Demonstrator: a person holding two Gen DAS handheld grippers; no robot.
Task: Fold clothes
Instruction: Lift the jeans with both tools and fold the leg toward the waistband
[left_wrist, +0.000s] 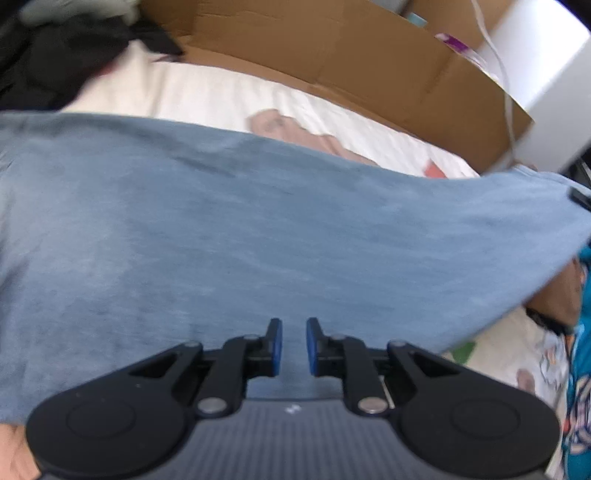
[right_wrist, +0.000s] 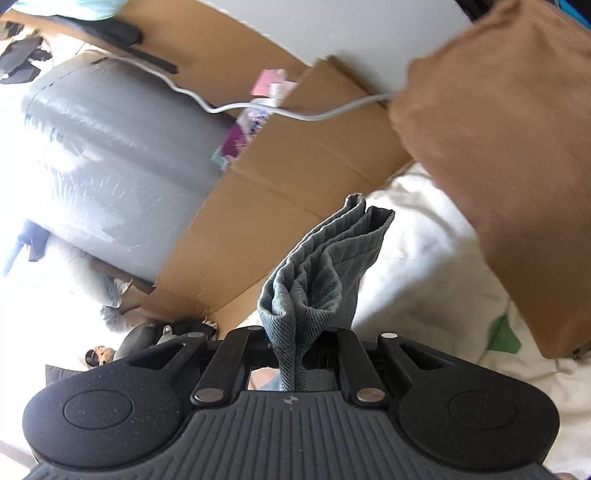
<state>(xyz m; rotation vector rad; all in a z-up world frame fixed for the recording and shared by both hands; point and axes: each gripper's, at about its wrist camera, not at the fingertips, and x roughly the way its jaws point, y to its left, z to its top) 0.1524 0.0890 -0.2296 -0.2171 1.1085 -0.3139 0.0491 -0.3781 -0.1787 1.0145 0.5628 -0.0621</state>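
Your left gripper (left_wrist: 294, 345) hovers with its jaws parted over the blue garment (left_wrist: 258, 229), which spreads across the white bedding (left_wrist: 207, 96). Your right gripper (right_wrist: 291, 354) is clamped on a bunched fold of the same cloth. Beyond lie a brown garment (right_wrist: 509, 155) and cardboard box (left_wrist: 332, 48).

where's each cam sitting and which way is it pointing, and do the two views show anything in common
Left wrist: sits on the left gripper, looking along its open fingers over the blue garment toward the white bedding and cardboard box; a bit of hand shows at the bottom left corner.
Right wrist: sits on the right gripper, facing the cardboard box and a brown cloth; its fingers pinch a bunched blue fold.
Shared: the blue garment, cardboard box, white bedding and a white cable.
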